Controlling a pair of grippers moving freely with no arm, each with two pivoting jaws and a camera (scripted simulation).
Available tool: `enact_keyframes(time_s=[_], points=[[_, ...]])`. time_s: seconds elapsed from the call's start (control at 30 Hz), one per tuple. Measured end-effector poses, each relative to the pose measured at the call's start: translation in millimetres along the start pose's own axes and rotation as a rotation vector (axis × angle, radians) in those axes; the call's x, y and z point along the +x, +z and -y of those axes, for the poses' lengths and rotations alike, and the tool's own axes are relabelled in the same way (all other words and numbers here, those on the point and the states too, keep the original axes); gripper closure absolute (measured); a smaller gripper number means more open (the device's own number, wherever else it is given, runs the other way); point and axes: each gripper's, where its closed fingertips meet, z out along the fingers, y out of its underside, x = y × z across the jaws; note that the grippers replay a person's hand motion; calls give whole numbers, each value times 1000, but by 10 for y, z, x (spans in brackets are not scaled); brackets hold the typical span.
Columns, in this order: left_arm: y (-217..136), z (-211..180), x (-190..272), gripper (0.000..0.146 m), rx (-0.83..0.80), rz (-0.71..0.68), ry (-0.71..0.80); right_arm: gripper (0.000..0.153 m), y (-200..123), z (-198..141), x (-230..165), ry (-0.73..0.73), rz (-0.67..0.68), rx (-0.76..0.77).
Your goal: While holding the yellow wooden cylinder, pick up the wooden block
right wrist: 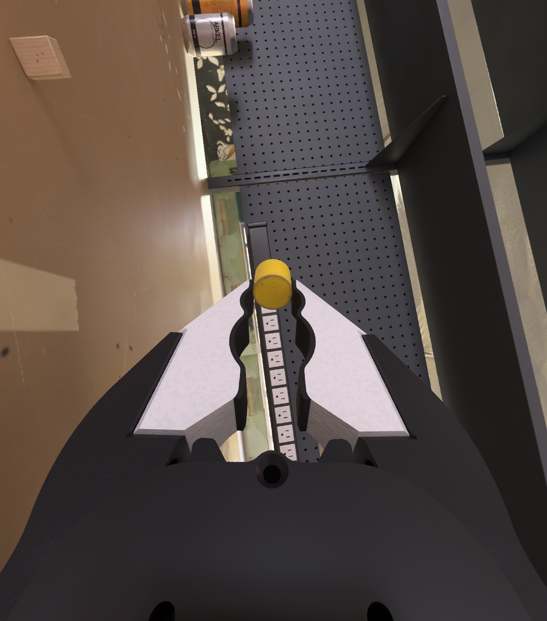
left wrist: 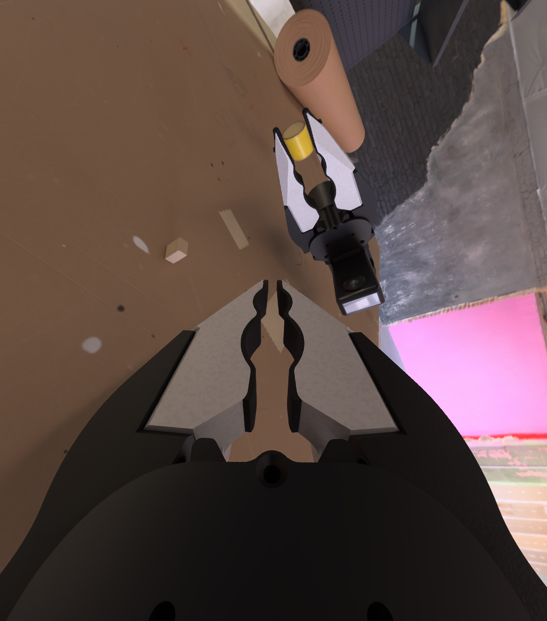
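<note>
The wooden block (left wrist: pixel 176 250) is a small pale cube lying on the brown table (left wrist: pixel 80 151), ahead and to the left of my left gripper (left wrist: pixel 272 283). The left gripper's jaws are shut with only a thin slit between them and hold nothing. My right gripper (right wrist: pixel 272 285) is shut on the yellow wooden cylinder (right wrist: pixel 271 289), held at its fingertips above the table. The left wrist view also shows the right gripper (left wrist: pixel 294 129) with the cylinder (left wrist: pixel 296 141), beyond and right of the block. In the right wrist view the block (right wrist: pixel 40 57) lies far off to the upper left.
A brown paper roll (left wrist: pixel 312 67) lies at the table's edge beyond the right gripper. Pale tape patches (left wrist: pixel 233 228) (right wrist: pixel 30 295) mark the table. Two cans (right wrist: pixel 211 33) stand by a dark pegboard (right wrist: pixel 299 117) with a power strip (right wrist: pixel 277 369).
</note>
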Motion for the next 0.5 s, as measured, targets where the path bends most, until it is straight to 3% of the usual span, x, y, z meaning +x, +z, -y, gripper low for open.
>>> enact_keyframes(time_s=[0.23,0.5], points=[[52,-71,-4,142,-97,-2,-2,131,1,73,-36,-72,-4,17],[40,-21,-49,142,-36,-50,-110,131,15,93,-41,-98,-11,13]])
